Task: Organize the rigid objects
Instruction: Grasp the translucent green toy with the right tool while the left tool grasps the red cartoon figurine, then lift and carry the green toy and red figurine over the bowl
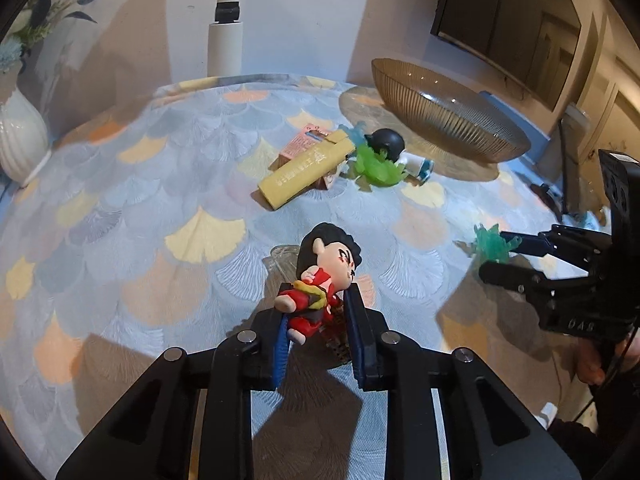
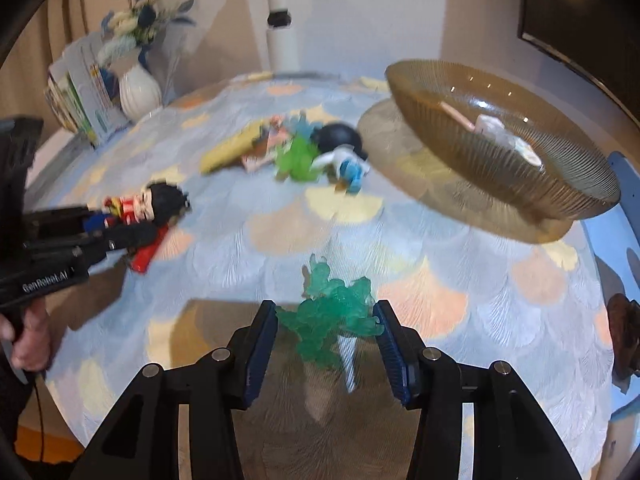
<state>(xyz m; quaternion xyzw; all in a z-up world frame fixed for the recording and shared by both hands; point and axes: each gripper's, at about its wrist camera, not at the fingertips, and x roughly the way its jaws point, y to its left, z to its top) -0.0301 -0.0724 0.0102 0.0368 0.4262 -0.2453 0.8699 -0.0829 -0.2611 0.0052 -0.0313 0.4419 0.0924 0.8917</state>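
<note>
My left gripper is shut on a black-haired figurine in red clothes, held just above the tablecloth; it also shows in the right wrist view. My right gripper is shut on a translucent teal figure, which also shows in the left wrist view. A ribbed amber glass bowl stands at the back right and holds a few small items. A pile lies beside it: a yellow box, a pink box, a green figure and a black round toy.
A white vase with blue flowers stands at the table's left edge, with booklets next to it. A white pole rises behind the table. A blue-white toy lies by the pile. A red flat item lies under the left gripper.
</note>
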